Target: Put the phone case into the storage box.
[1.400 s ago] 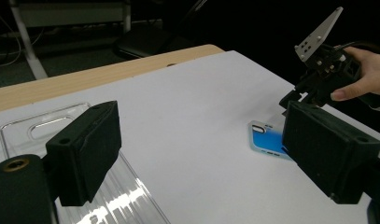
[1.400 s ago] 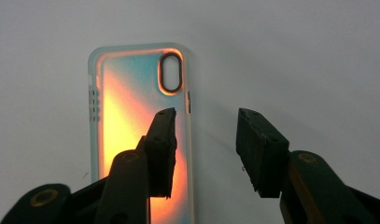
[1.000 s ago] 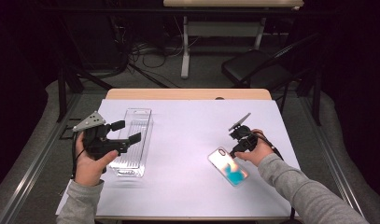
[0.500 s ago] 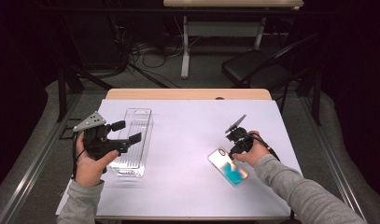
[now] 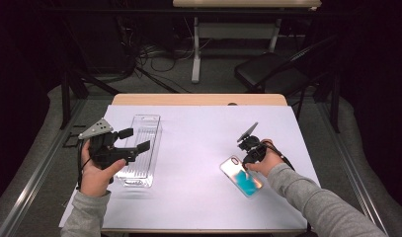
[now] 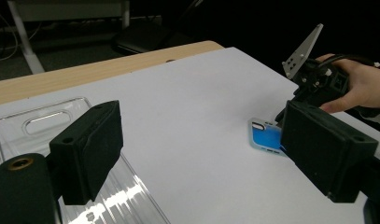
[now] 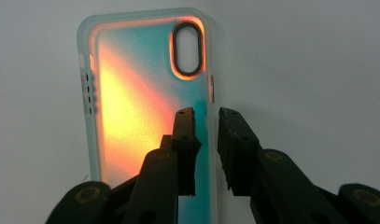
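Jaws of the right gripper point(image 7: 207, 116) have been closing astride the case point(image 7: 131, 93) edge, not yet pinching, so squeeze square on that rim before lifting; left gripper point(image 5: 132, 143) hangs wide open.

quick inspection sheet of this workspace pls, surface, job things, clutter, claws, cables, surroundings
surface: white sheet over a wooden table, bare wood strip at the far edge.
job's things: iridescent phone case lying flat on the right; clear plastic tray on the left.
clutter: nothing seen.
grippers: right claw astride one long edge of the phone case, jaws have just been closing, a narrow gap remains; left claw wide open over the clear plastic tray, nothing between its jaws.
cables: black cable trails from the right claw; loose cables on the floor beyond.
surroundings: dark room, black chair, another table's legs behind.
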The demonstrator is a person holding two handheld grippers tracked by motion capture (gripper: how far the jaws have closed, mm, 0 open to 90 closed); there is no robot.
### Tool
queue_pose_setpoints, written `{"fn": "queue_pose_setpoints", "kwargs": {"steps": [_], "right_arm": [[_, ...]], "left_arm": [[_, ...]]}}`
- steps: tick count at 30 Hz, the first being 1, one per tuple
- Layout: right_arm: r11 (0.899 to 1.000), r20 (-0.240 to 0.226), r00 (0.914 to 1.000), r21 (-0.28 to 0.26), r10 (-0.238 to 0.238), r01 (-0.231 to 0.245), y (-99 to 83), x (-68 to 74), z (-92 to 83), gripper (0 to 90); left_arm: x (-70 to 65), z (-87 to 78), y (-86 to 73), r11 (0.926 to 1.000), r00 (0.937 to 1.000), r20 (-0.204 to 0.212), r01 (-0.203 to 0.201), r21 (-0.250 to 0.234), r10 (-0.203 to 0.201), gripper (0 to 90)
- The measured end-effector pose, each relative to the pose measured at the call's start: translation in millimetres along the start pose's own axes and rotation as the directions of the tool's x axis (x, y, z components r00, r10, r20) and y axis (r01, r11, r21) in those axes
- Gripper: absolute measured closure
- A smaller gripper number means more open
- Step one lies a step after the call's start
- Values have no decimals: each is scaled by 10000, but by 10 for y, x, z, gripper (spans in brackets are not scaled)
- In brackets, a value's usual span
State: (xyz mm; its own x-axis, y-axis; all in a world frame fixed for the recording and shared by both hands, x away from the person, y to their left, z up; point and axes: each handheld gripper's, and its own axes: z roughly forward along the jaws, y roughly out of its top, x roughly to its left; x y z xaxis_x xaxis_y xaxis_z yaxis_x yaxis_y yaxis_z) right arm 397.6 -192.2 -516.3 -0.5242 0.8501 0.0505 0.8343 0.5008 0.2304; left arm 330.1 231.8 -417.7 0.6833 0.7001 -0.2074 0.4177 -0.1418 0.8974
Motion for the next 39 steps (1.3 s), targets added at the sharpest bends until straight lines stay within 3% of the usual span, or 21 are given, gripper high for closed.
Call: {"fn": "queue_pose_setpoints", "kwargs": {"steps": [4, 6, 7, 9, 13, 18, 24, 39], "right_arm": [[9998, 3, 9998, 10, -210, 210, -1, -12, 17, 781], [9972, 140, 9991, 641, -393, 383, 18, -19, -18, 783], [9974, 146, 9998, 716, -129, 118, 15, -4, -19, 786], [9990, 41, 9993, 253, -372, 371, 5, -25, 25, 788], [9981, 81, 9993, 491, -373, 369, 5, -28, 31, 795], [9987, 10, 9993, 359, -362, 361, -5, -27, 61, 800], [9958, 104, 9989, 792, -464, 454, 1, -27, 56, 806], [9952, 171, 9986, 844, -506, 490, -1, -34, 66, 840]], "left_arm": [[2, 0, -1, 10000, 10000, 1, -2, 4, 2, 135], [2, 2, -1, 10000, 10000, 4, -3, 8, 3, 135], [2, 2, -2, 10000, 10000, 3, 0, 13, 0, 135], [2, 3, -2, 10000, 10000, 4, -2, 16, 2, 135], [4, 5, -5, 10000, 10000, -5, 7, 19, -7, 135], [4, 7, -6, 10000, 10000, -3, 2, 24, -2, 135], [7, 5, -7, 10000, 10000, -11, 12, 21, -12, 135], [4, 17, -13, 10000, 10000, 0, 32, 67, -32, 136]]}}
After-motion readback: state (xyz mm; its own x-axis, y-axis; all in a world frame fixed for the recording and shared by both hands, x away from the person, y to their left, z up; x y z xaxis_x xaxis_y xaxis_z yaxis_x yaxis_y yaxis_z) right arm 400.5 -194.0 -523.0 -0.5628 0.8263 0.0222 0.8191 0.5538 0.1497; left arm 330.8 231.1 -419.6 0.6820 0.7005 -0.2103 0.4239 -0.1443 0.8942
